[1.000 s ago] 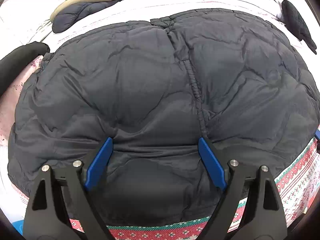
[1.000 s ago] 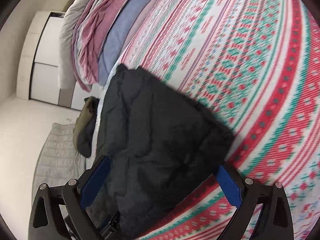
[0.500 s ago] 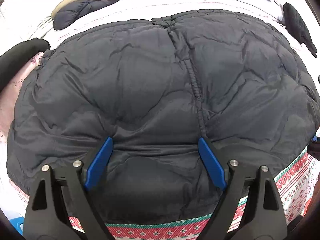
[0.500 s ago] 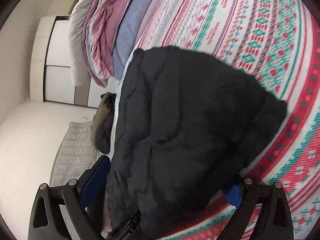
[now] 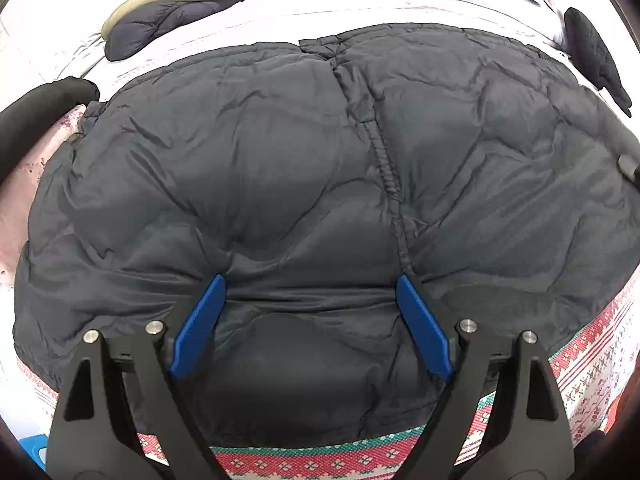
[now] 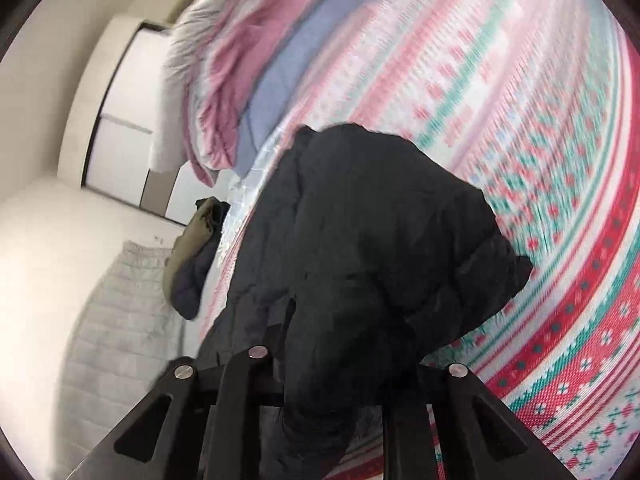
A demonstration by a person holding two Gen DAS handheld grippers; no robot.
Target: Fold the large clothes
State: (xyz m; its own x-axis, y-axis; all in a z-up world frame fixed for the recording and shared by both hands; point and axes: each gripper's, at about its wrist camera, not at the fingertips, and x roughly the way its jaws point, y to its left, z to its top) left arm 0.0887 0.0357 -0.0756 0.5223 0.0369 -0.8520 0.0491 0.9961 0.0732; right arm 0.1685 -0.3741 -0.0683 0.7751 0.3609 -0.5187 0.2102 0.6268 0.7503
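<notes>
A large dark quilted puffer jacket (image 5: 320, 184) lies spread flat on the bed, zip seam running up its middle. My left gripper (image 5: 312, 292) is open, its blue fingers (image 5: 200, 320) resting on the jacket's near hem with fabric between them. In the right wrist view my right gripper (image 6: 332, 364) has closed on a bunched part of the jacket (image 6: 372, 240), which drapes over the fingers and hides the pads. That part is lifted off the bedspread.
A red, green and white patterned bedspread (image 6: 560, 200) covers the bed. A tan and navy jacket (image 5: 172, 12) lies at the far left, a black garment (image 5: 592, 56) at the far right. Pink and blue bedding (image 6: 260, 80) is piled by a white wardrobe (image 6: 120, 120).
My right gripper has closed on the jacket's edge and lifted it, the view swinging and blurring. The left gripper has stayed open on the hem.
</notes>
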